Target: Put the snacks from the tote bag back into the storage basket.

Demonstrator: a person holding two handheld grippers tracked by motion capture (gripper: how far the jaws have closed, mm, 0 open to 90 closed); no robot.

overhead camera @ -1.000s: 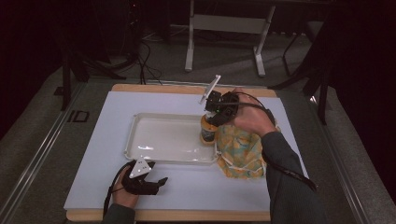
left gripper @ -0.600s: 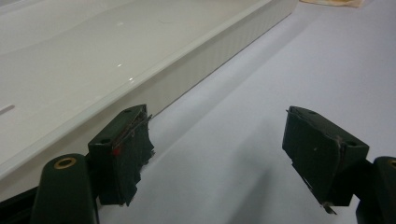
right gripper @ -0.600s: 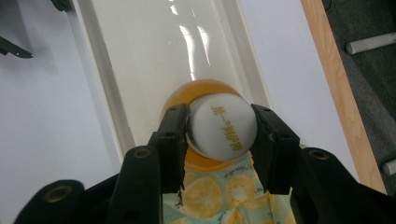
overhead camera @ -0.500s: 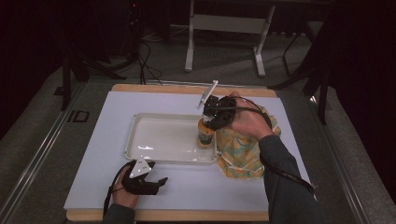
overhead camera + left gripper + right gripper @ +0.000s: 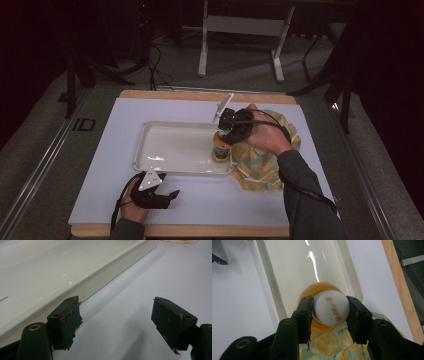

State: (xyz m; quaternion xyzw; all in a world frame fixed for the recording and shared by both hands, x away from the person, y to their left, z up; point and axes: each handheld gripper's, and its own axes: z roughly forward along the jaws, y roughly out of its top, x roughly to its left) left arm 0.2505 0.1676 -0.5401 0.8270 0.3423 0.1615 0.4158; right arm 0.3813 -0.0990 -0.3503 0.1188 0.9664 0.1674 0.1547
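An amber bottle [image 5: 220, 149] with a white cap [image 5: 331, 307] stands upright at the right end of the white tray [image 5: 170, 150]. My right gripper [image 5: 226, 134] comes down from above, shut on that cap, its pads [image 5: 306, 310] pressing both sides. The bottle's orange body [image 5: 319, 287] shows around the cap, over the tray floor. My left gripper [image 5: 167, 196] rests low on the white table cover in front of the tray, open, with nothing between its fingers [image 5: 66, 320]. The tray wall [image 5: 105, 277] runs just beyond its left jaw.
A yellow cloth with a lemon print [image 5: 262, 167] lies to the right of the tray, under my right hand. The table's wooden edge [image 5: 200, 95] runs along the back, with dark floor, cables and a metal stand [image 5: 240, 25] beyond.
My right gripper has carried the bottle left and down from above the cloth edge into the tray's right end. The left gripper has stayed put.
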